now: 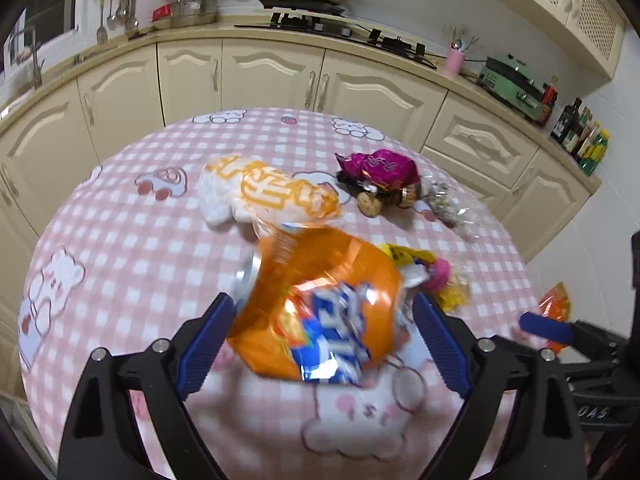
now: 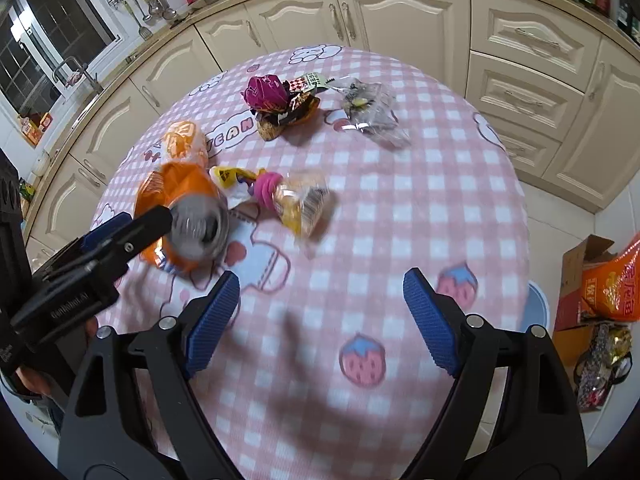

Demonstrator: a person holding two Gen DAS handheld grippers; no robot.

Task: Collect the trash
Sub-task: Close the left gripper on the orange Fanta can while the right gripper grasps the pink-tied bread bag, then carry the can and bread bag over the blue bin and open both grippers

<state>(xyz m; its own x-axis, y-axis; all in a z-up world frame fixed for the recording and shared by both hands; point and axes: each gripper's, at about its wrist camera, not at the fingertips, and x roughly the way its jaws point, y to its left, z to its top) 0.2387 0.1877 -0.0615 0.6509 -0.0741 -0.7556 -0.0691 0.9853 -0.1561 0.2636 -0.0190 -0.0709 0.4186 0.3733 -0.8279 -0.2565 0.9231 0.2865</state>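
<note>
- Left gripper (image 1: 324,340): fingers spread wide, the orange bag (image 1: 320,304) between them, pads not pressing it
- Right gripper (image 2: 320,320): fingers spread, empty, over the tablecloth (image 2: 400,208)
- More wrappers (image 2: 280,100) lie farther across the tablecloth

Both cameras look steeply down along their own tongs at the checked counter (image 1: 132,248), facing the kitchen cabinets (image 2: 404,12). The left view sits close over the orange bag (image 1: 320,300); both share it and the purple wrapper (image 2: 267,89).
</note>
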